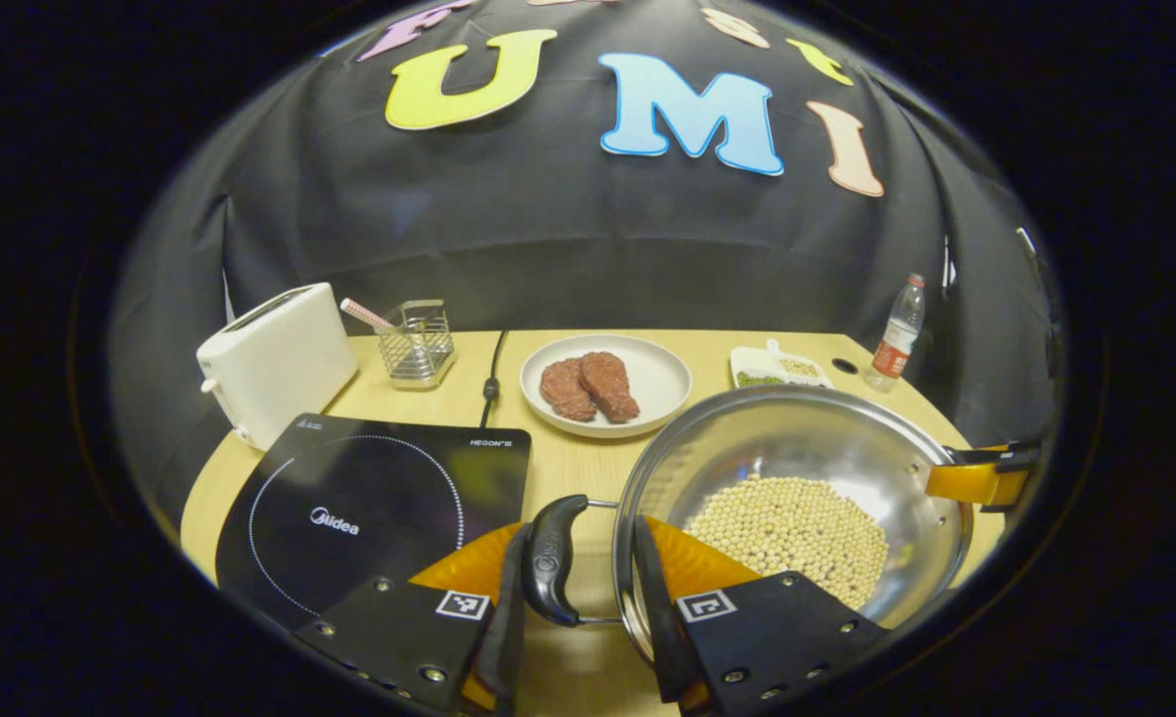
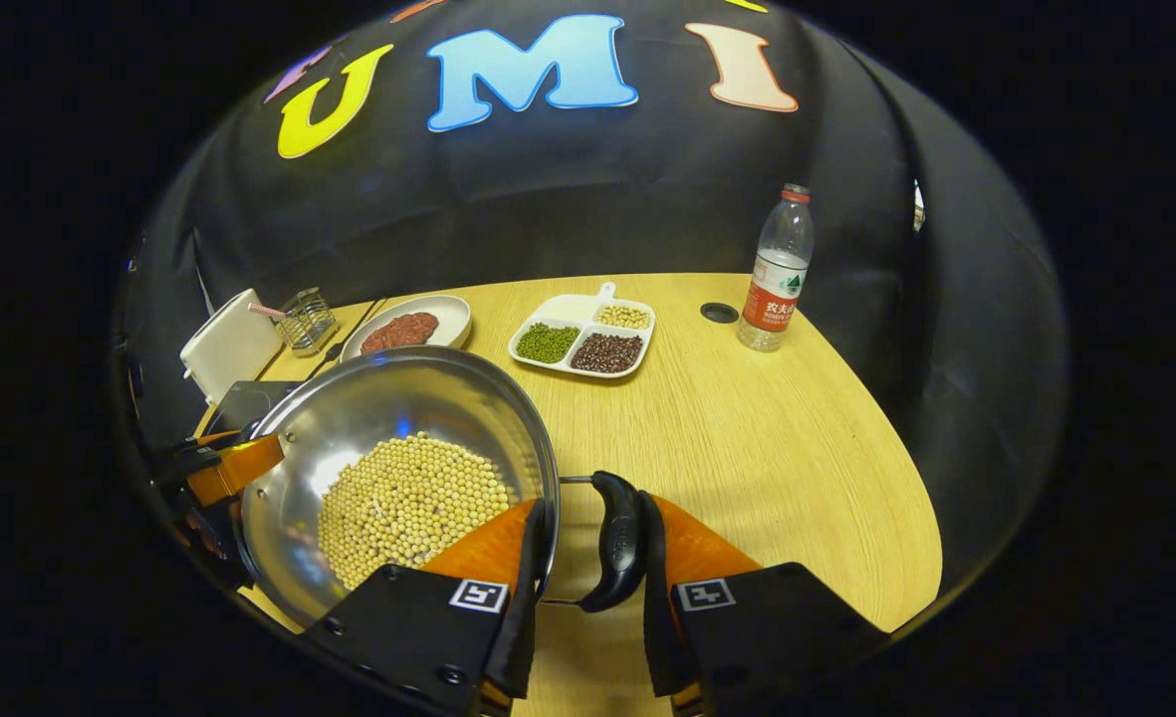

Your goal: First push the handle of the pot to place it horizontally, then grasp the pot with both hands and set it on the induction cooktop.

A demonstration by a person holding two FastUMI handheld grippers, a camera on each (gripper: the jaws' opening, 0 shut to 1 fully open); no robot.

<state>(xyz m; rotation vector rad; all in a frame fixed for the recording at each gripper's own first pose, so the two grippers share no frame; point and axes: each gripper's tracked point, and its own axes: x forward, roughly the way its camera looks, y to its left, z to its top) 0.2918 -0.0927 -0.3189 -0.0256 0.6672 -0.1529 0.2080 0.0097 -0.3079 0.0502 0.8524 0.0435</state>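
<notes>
A: Nearest the lens in the left gripper view, the left claw (image 1: 576,588) has its two fingers on either side of a curved black loop handle (image 1: 554,560) of the round stainless-steel pot (image 1: 797,438) holding pale soybeans (image 1: 792,528). Is it clenched?

B: It looks closed on that handle, both fingers against it. In the right gripper view the right claw (image 2: 588,583) likewise grips the opposite black loop handle (image 2: 615,543).

A: So the handle-pushing step seems done?

B: I judge so; this is the two-handed grasp. Whether the pot is already lifted, I cannot tell. It is over the wooden counter (image 2: 747,438), just beside the flat black induction cooktop (image 1: 368,498) near the counter's left edge.

A: Next move?

B: Carry it level leftward, both claws together, and lower it centred on the cooktop's ring without spilling beans.
</notes>
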